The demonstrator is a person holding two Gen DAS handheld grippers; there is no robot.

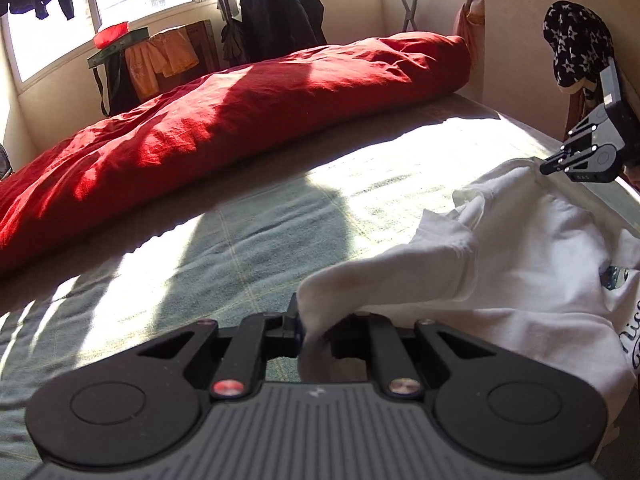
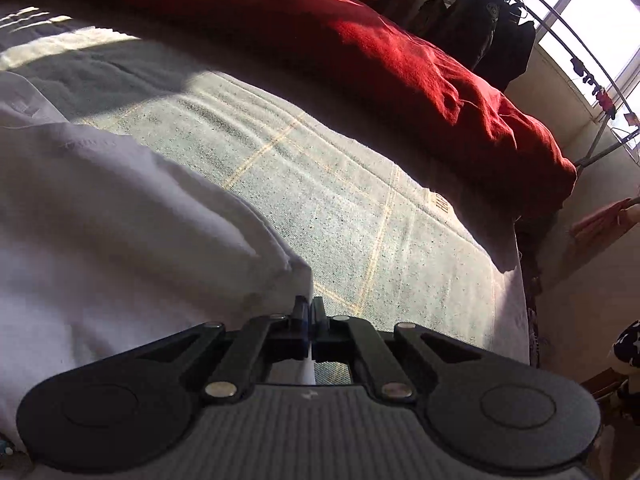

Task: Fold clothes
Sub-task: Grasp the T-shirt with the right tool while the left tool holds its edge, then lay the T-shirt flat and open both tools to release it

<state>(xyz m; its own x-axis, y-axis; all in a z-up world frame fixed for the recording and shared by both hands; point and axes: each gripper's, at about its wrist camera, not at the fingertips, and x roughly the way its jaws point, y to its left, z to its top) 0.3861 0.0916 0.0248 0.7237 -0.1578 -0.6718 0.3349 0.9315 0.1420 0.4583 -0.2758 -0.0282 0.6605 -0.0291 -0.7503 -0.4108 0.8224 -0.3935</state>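
**White shirt held at two edges over the bed**

The bed (image 1: 224, 240) fills both views, covered with a grey-green blanket with thin yellow lines, sunlit in patches. A red duvet (image 1: 240, 112) lies bunched along its far side, under the windows. Dark clothes (image 1: 276, 8) hang on a rack behind it.

The white shirt (image 1: 500, 264) lies crumpled on the near right part of the bed, partly lifted, with dark print showing at the right edge of the left wrist view. In the right wrist view it spreads over the left half of the picture.

The left gripper (image 1: 316, 332) is clamped on a fold of the shirt's edge, cloth bunched between its fingers. The right gripper (image 2: 310, 312) has its fingers pressed together on a thin shirt edge; in the left wrist view it reaches in from the right, pinching the shirt's far corner.
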